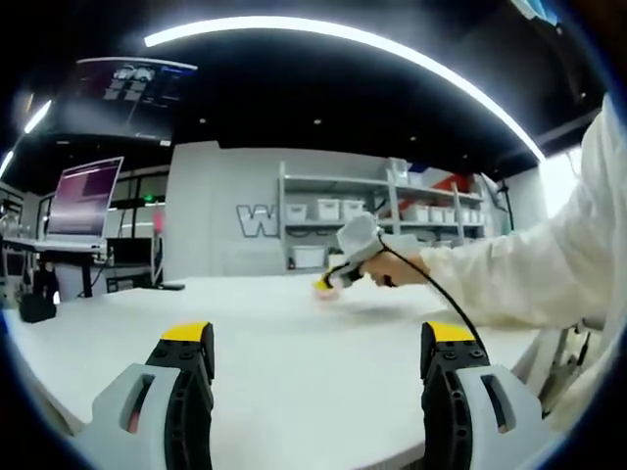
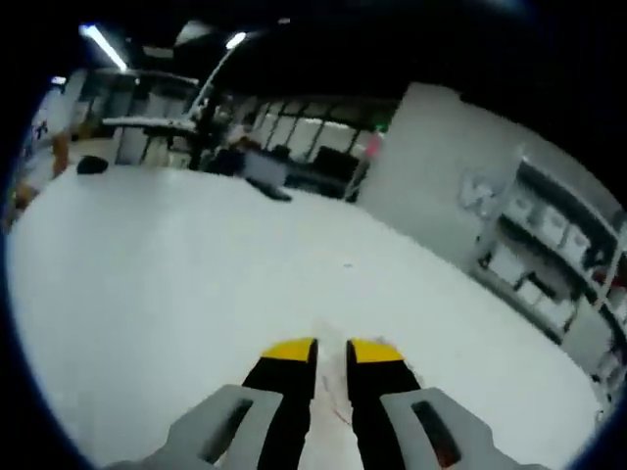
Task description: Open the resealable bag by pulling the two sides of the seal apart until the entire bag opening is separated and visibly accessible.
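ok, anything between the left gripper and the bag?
Nothing visible. Only bare table lies between the left gripper, jaws open, and the bag, which sits farther across at the right gripper.

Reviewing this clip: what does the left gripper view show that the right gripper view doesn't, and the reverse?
Left gripper view: the left gripper has its jaws wide apart over the table. Beyond it, a hand in a white sleeve holds the right gripper, tips at a small pinkish thing.
Right gripper view: the right gripper's jaws up close, nearly together, with a pale strip bearing a thin reddish line between them, possibly the bag; grip unclear.
Shared: the white table and the shelves.
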Tool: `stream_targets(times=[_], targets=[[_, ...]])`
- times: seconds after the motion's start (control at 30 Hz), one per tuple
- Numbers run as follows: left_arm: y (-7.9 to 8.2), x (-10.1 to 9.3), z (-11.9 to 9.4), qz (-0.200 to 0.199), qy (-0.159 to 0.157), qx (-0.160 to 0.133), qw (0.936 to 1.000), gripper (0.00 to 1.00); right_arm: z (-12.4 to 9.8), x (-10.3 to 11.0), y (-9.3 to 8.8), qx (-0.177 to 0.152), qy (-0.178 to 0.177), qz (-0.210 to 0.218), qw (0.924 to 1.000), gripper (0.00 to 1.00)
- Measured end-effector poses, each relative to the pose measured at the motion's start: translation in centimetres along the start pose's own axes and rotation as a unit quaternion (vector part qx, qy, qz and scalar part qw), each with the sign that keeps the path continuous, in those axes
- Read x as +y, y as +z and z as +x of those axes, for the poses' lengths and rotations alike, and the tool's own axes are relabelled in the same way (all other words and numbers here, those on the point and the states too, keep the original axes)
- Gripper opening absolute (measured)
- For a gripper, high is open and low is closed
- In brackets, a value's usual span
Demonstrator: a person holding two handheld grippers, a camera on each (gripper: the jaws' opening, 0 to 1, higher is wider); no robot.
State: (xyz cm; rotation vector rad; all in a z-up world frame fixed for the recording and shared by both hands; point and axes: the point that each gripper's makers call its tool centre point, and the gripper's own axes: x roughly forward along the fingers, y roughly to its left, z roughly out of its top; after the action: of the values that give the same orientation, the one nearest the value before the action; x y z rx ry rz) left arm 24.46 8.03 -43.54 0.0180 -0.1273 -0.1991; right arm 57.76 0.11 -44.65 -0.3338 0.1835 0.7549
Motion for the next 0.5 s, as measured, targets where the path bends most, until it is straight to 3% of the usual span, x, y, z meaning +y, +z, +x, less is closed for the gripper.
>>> stream_targets(times=[0.13, 0.33, 0.5], targets=[[0.1, -0.2, 0.1, 0.002, -0.003, 0.0, 1.0, 0.86, -0.2, 0.1, 0.8, -0.028, 0.016, 0.059, 0.9977, 0.13], [0.1, -0.3, 0.1, 0.004, -0.004, 0.001, 1.0, 0.86, -0.2, -0.2, 0.5, -0.046, 0.017, 0.089, 0.9948, 0.16], [0.2, -0.3, 0.2, 0.006, -0.005, 0.002, 1.0, 0.86, -0.5, -1.4, 1.8, -0.107, 0.004, 0.154, 0.9822, 0.21]])
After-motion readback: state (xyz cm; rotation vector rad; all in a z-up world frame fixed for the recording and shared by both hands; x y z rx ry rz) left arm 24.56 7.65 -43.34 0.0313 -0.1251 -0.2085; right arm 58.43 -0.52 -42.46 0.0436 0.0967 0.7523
